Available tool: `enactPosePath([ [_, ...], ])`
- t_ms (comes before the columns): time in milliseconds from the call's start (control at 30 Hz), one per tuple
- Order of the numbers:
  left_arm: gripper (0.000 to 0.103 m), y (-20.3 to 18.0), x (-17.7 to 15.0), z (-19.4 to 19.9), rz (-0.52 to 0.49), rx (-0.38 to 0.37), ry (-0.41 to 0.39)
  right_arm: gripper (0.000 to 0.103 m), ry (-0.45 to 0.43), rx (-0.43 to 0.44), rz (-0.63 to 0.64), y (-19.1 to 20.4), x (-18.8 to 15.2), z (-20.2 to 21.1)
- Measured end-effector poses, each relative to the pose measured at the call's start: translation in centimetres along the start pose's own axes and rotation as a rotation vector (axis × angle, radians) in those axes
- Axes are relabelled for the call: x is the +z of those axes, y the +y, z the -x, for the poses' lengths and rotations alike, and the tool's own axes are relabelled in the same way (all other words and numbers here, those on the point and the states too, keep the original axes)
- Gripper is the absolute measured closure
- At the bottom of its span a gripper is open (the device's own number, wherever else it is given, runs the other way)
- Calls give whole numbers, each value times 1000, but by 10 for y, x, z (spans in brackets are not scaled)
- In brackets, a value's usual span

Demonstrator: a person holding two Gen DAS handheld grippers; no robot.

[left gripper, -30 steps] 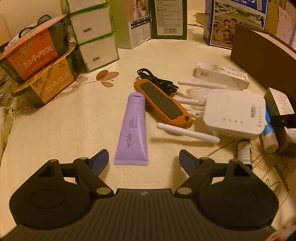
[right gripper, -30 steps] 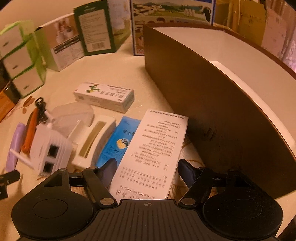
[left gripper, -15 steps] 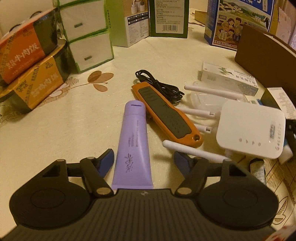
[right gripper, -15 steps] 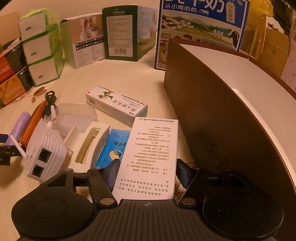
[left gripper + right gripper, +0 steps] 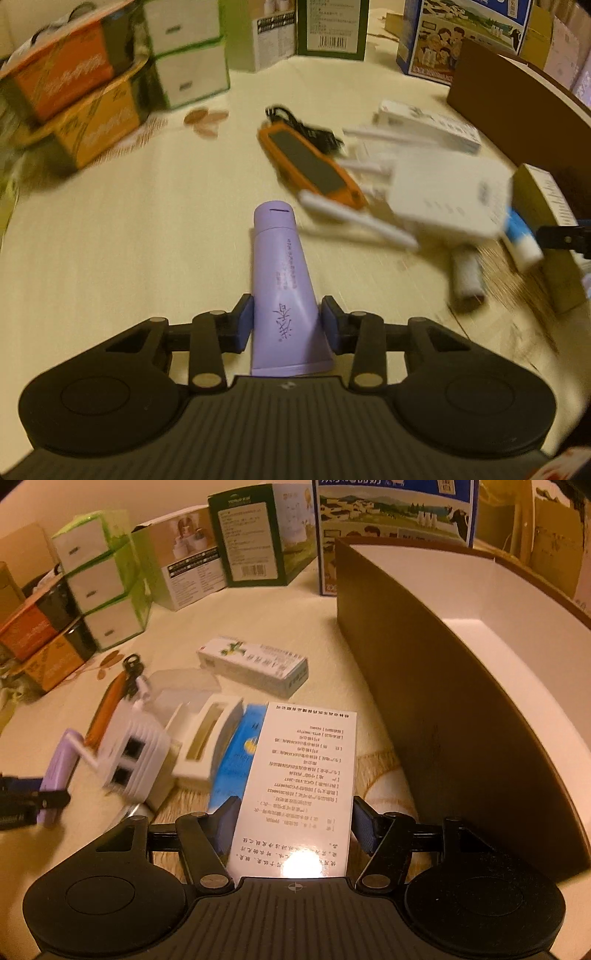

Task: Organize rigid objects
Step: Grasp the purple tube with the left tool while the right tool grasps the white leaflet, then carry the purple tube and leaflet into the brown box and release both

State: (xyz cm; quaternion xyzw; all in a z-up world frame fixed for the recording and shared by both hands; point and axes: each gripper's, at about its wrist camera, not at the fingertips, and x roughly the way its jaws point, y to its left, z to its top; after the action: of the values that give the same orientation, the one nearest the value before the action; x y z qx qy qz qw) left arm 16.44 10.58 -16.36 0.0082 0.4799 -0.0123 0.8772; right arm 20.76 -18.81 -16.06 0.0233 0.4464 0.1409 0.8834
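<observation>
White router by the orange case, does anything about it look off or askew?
Yes. The white router lies tipped on its side, ports facing out, antennas splayed over the orange case and crowding the white tray. Nothing looks spilled or broken.

Between the left fingers, a smooth, matt lilac plastic tube [image 5: 284, 295]. Between the right fingers, a glossy white printed cardboard box [image 5: 299, 790]. Beyond both, a matt cream woven cloth [image 5: 147, 221] and a matt brown cardboard box wall [image 5: 443, 701].
</observation>
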Motion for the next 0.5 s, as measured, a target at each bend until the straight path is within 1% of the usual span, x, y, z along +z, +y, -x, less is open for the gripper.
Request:
enactPosePath([
  [100, 68, -7, -16, 11, 37, 7, 22, 43, 16, 0, 11, -1, -11, 6],
  [167, 68, -10, -18, 14, 49, 9, 32, 43, 26, -2, 11, -3, -16, 9],
  [300, 67, -10, -6, 8, 50, 22, 33, 43, 26, -23, -1, -6, -17, 9],
  [467, 68, -10, 11, -6, 48, 35, 29, 43, 28, -5, -36, -10, -7, 2],
  [500, 70, -11, 13, -8, 47, 38, 29, 43, 25, -10, -37, -9, -5, 0],
])
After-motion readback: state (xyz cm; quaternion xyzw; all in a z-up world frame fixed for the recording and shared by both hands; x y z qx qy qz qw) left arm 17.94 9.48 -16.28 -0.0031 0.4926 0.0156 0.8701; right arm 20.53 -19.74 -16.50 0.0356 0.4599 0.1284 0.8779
